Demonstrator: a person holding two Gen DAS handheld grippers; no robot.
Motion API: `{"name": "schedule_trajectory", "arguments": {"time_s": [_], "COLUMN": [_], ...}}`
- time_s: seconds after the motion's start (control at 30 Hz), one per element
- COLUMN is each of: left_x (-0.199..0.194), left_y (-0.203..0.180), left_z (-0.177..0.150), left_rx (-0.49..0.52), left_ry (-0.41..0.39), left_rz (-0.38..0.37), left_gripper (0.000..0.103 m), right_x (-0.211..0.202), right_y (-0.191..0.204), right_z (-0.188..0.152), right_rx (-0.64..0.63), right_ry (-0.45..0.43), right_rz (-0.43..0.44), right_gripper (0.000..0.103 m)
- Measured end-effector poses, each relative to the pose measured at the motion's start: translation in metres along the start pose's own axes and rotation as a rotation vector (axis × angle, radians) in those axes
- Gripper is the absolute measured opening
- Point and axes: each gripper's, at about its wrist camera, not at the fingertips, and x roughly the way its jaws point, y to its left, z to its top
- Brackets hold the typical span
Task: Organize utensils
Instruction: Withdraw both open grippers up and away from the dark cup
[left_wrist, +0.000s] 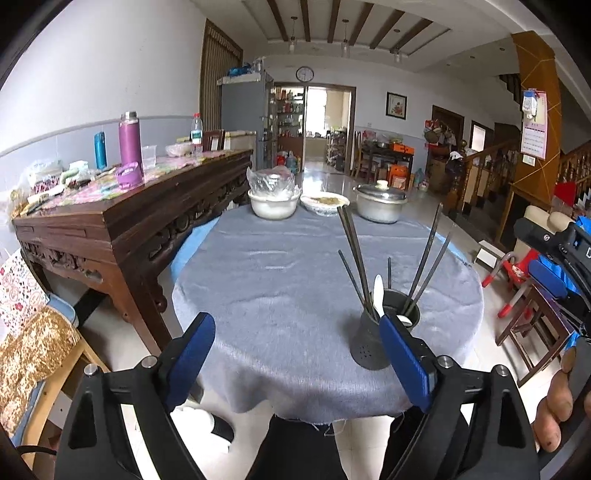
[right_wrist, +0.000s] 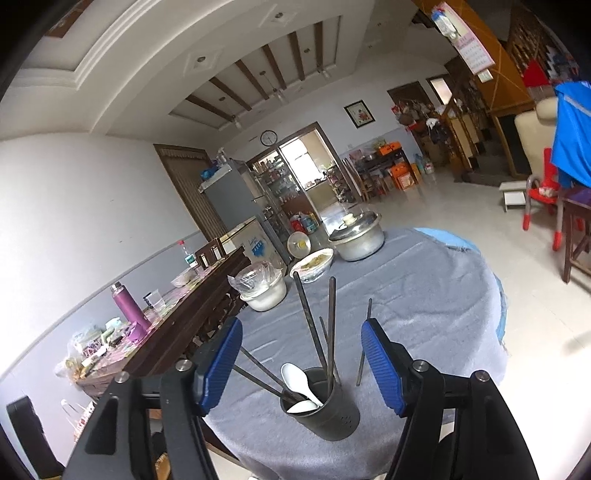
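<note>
Both tools (left_wrist: 295, 354) (right_wrist: 301, 363) gape empty before the dark perforated holder (right_wrist: 325, 410) bristling with chopsticks (right_wrist: 308, 321) and white spoons (right_wrist: 299, 380).

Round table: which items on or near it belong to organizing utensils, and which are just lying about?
Part of the job:
- dark utensil holder
- chopsticks standing in it
- white spoons in it
- left gripper and right gripper, both open and empty

Lying about:
- lidded metal pot
- plastic-covered white bowl
- dish of food
- purple flask on the side table
</note>
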Motion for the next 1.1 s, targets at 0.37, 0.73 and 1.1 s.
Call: {"name": "schedule_trajectory", "arguments": {"time_s": [0.37, 0.73, 1.1], "left_x": [-0.015, -0.023, -0.032], "left_y": [-0.020, -0.033, -0.034], "left_z": [-0.006, -0.005, 0.000], "left_rx": [0.076, 0.116, 0.116], "left_ry": [0.005, -0.004, -0.021], "left_rz": [-0.010, -0.013, -0.010], "left_gripper": [0.091, 0.091, 0.091], "right_x": [-0.026, -0.038, -0.046], "right_y": [-0.025, -0.049, -0.043], "right_z": [0.006, 0.005, 0.006], "right_rx": [0.041, 0.080, 0.054], "right_ry": [-0.034, -0.037, -0.042], "right_rz": [-0.026, -0.054, -0.042], "right_gripper": [0.070, 0.070, 0.070]}}
